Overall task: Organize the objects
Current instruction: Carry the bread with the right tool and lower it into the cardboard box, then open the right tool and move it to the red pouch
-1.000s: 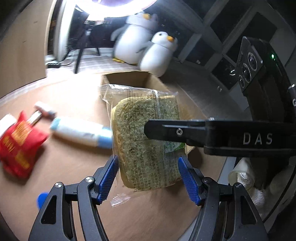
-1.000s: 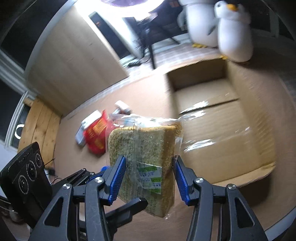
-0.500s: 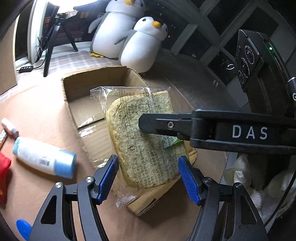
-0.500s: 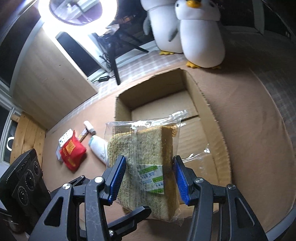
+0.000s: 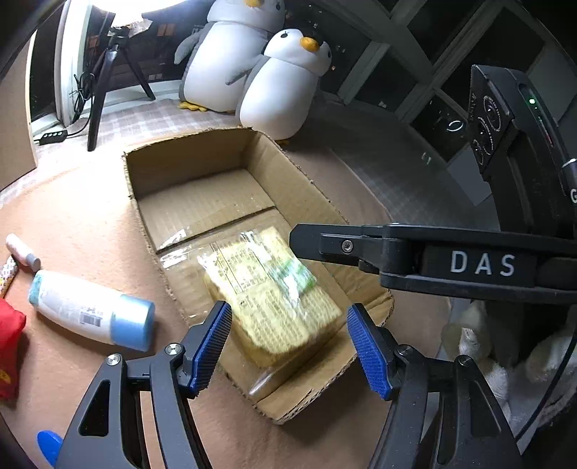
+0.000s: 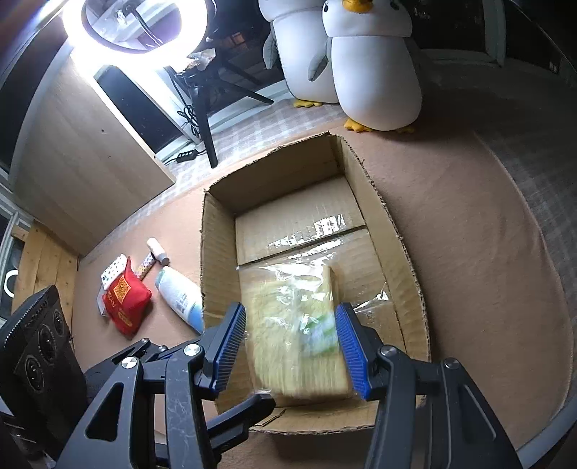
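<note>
A bagged slab of yellow-green bread lies blurred in the near end of the open cardboard box; it also shows in the right wrist view, inside the box. My left gripper is open above the box's near end, blue pads apart and off the bag. My right gripper is open over the bread, pads clear of it. A white bottle with a blue cap and a red pouch lie on the tan surface left of the box.
Two plush penguins stand behind the box. A small white tube and a patterned stick lie by the bottle. A ring light on a tripod stands at the back left. A wooden cabinet is at the left.
The bread was held up by the right gripper over the box; the right jaws have opened and the bread has dropped into the box's near end. Both grippers moved over the box.
</note>
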{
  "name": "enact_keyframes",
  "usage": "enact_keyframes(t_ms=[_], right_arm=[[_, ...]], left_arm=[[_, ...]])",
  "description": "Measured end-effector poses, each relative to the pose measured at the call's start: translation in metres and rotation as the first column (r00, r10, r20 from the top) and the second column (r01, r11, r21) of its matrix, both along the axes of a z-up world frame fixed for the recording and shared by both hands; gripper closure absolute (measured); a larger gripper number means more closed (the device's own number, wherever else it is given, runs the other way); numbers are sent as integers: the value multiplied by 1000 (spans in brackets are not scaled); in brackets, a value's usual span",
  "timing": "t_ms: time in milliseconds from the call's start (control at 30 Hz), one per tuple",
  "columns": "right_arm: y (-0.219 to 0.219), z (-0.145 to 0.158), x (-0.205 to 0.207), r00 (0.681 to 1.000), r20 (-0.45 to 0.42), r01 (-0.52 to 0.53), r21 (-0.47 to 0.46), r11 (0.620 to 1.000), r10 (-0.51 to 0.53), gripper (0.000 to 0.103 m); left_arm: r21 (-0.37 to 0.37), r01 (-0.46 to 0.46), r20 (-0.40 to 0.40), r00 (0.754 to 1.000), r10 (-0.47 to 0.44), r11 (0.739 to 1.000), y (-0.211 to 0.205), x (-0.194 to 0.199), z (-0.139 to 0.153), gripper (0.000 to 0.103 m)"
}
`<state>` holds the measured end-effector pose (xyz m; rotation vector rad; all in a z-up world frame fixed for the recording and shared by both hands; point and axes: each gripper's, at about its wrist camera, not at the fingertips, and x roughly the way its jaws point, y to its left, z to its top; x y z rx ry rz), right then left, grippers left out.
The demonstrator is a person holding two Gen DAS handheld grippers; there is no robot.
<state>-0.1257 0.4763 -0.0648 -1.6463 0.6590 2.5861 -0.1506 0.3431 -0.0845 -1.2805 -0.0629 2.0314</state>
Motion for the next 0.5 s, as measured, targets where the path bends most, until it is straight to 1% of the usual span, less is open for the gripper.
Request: enact_keyframes(t_ms=[300, 500], right_arm=[[-22, 8, 3, 999, -25, -22, 12, 1000, 22, 53], [-47, 13, 5, 997, -55, -58, 9, 998, 59, 52]], left_arm=[[-2, -30, -10, 999, 30, 1000, -33, 11, 8, 33], [-22, -80, -7, 997, 80, 997, -74, 23, 6, 33]])
